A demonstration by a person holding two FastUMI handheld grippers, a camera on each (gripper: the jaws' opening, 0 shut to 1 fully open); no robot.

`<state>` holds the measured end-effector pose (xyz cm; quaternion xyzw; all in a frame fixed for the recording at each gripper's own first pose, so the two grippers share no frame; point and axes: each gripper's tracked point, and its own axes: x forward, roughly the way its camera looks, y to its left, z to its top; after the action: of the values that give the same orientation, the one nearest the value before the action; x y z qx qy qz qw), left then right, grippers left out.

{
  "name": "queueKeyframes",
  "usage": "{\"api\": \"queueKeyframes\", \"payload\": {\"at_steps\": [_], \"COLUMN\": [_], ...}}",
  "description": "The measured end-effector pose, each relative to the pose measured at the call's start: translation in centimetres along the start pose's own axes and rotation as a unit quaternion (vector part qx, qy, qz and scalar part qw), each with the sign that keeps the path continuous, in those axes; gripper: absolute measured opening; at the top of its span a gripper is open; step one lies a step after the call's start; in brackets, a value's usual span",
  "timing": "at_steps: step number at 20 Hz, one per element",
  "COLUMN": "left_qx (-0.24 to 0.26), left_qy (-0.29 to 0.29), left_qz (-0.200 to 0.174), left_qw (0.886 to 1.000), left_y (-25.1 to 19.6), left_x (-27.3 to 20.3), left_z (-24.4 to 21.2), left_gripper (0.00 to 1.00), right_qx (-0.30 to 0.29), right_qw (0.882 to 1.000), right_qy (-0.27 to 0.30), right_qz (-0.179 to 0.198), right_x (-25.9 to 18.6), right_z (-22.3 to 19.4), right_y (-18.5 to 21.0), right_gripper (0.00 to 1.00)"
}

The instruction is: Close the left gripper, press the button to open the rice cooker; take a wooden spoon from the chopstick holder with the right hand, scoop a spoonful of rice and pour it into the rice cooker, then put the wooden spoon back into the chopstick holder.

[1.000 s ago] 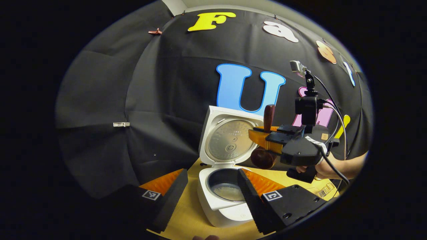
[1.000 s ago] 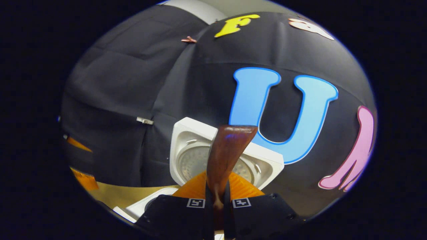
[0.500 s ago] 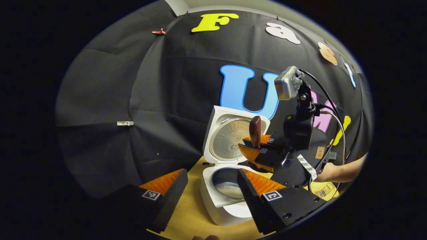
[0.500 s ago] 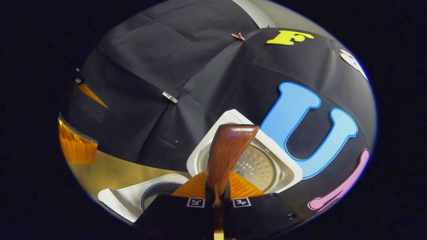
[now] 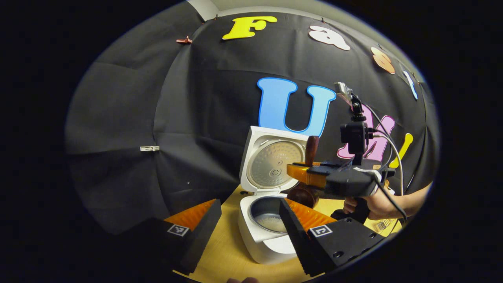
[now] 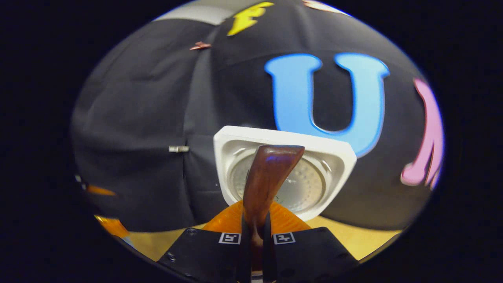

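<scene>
The wooden spoon (image 6: 267,184) stands upright between the fingers of the right hand-held gripper (image 6: 255,236), both fingers pressed on its handle, the handle end rising above them; in the left gripper view the same wooden spoon (image 5: 311,146) shows its handle above that hand-held gripper (image 5: 298,173) and its dark bowl (image 5: 302,195) hanging below, just right of the rice cooker and above the table; a hand (image 5: 373,202) holds the gripper's grip from the right.

The rice cooker (image 5: 263,232) sits on the yellow table (image 5: 224,255), its lid (image 5: 271,161) swung fully up and standing near upright (inner metal plate facing the camera); the inner pot (image 5: 267,214) is exposed, with a small pale layer of rice (image 5: 273,223) at its bottom. In the right gripper view the lid (image 6: 285,173) sits directly behind the spoon handle, with the table (image 6: 353,239) below it.

The left hand-held gripper (image 5: 249,220) is open, its two fingers well apart, held low in front of the cooker; the right finger overlaps the cooker's right edge in the picture, contact cannot be told.
</scene>
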<state>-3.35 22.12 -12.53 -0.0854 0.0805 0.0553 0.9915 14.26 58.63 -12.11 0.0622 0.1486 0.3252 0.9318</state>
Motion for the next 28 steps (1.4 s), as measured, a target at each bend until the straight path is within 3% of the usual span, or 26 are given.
{"api": "queueKeyframes", "payload": {"at_steps": [1,4,9,13,14,16,18,20,27,28], "left_qx": [0.0,0.0,0.006,-0.003,-0.002,0.001,0.007,0.007,0.005,0.009], "left_qy": [0.0,0.001,-0.004,0.003,0.005,0.006,0.008,0.012,0.027,0.03], "left_qz": [0.0,0.002,-0.006,-0.023,-0.028,-0.04,-0.053,-0.064,-0.08,-0.079], "left_qw": [1.0,1.0,1.0,1.0,1.0,0.999,0.999,0.998,0.996,0.996], "left_y": [-0.2,-0.7,-3.1,-6.1,-6.9,-8.6,-10.3,-12.0,-16.6,-17.1], "left_x": [-0.2,-0.8,-1.5,-1.2,-1.1,-0.6,-0.2,0.5,2.3,2.4], "left_z": [0.1,0.2,0.8,0.6,0.4,0.6,0.6,0.6,0.6,0.5], "left_gripper": [0.95,0.95,0.95,0.95,0.91,0.95,0.91,0.95,0.95,0.91], "right_qx": [0.056,0.185,0.275,0.291,0.292,0.285,0.273,0.265,0.252,0.253], "right_qw": [0.998,0.982,0.959,0.948,0.945,0.941,0.938,0.931,0.899,0.895], "right_qy": [0.0,-0.018,-0.06,-0.105,-0.115,-0.133,-0.146,-0.162,-0.166,-0.162], "right_qz": [-0.006,-0.023,-0.038,-0.075,-0.087,-0.12,-0.156,-0.192,-0.319,-0.331], "right_x": [-0.2,-1.6,-5.9,-11.4,-12.9,-16.2,-19.7,-23.4,-35.0,-36.3], "right_z": [0.2,1.7,4.8,7.1,7.6,7.8,7.6,7.3,2.3,1.3], "right_y": [-0.8,-2.8,-7.1,-12.8,-14.5,-18.4,-22.7,-26.6,-39.2,-40.3], "right_gripper": [0.15,0.15,0.15,0.14,0.15,0.15,0.15,0.15,0.14,0.14]}}
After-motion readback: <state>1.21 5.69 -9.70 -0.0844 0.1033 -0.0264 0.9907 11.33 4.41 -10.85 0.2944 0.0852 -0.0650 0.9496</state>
